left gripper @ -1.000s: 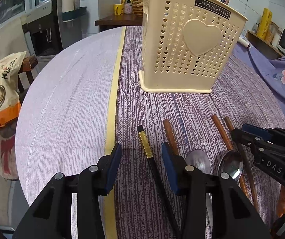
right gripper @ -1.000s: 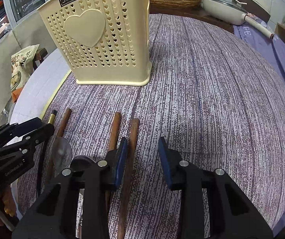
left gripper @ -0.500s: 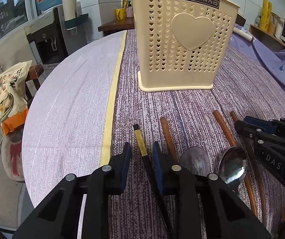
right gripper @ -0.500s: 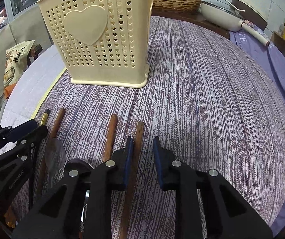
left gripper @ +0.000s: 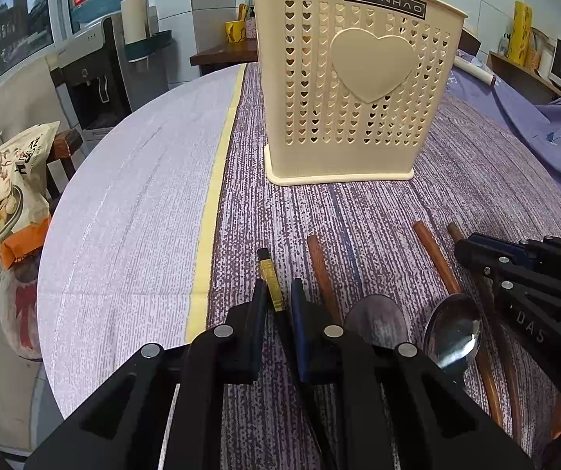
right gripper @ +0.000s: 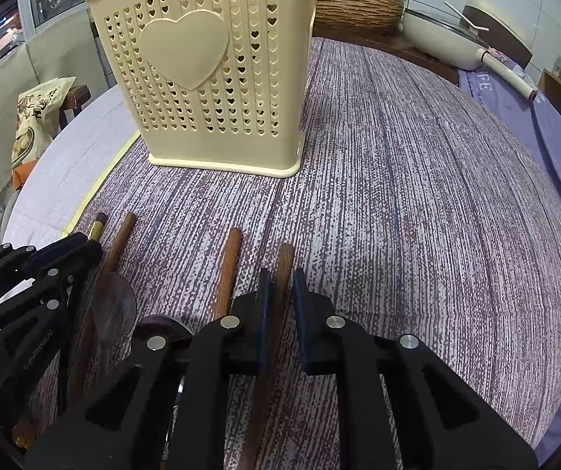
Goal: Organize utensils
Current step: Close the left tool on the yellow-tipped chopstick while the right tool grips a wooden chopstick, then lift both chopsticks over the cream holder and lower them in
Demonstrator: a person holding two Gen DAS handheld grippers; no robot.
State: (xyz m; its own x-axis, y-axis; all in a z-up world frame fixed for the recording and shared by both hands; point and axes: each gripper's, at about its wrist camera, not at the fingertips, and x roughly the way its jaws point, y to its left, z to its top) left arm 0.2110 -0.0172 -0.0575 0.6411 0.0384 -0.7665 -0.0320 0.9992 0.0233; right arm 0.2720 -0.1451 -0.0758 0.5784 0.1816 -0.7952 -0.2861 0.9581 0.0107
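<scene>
A cream heart-pattern utensil holder (left gripper: 358, 78) (right gripper: 210, 78) stands upright at the far side of the table, with a few handles sticking out of its top. In front of it lie several wooden chopsticks, two metal spoons (left gripper: 452, 329) (right gripper: 114, 309) and a black chopstick with a gold band (left gripper: 271, 278). My left gripper (left gripper: 276, 286) is closing, with its pads pressing on the black-and-gold chopstick. My right gripper (right gripper: 280, 274) is closing too, with its pads pressing on the rightmost wooden chopstick (right gripper: 284, 258). Both chopsticks still lie on the cloth.
The purple striped tablecloth (right gripper: 417, 196) stretches to the right of the holder, and a yellow stripe (left gripper: 217, 180) borders a pale cloth on the left. A snack bag (left gripper: 18, 188) and a water dispenser (left gripper: 96, 70) stand beyond the left edge. A pan (right gripper: 437, 39) and a wicker basket (right gripper: 358, 8) sit behind.
Both grippers' jaws have narrowed from wide apart to pressing on their chopsticks, the left on the black-and-gold one, the right on the wooden one. The utensils have not shifted.
</scene>
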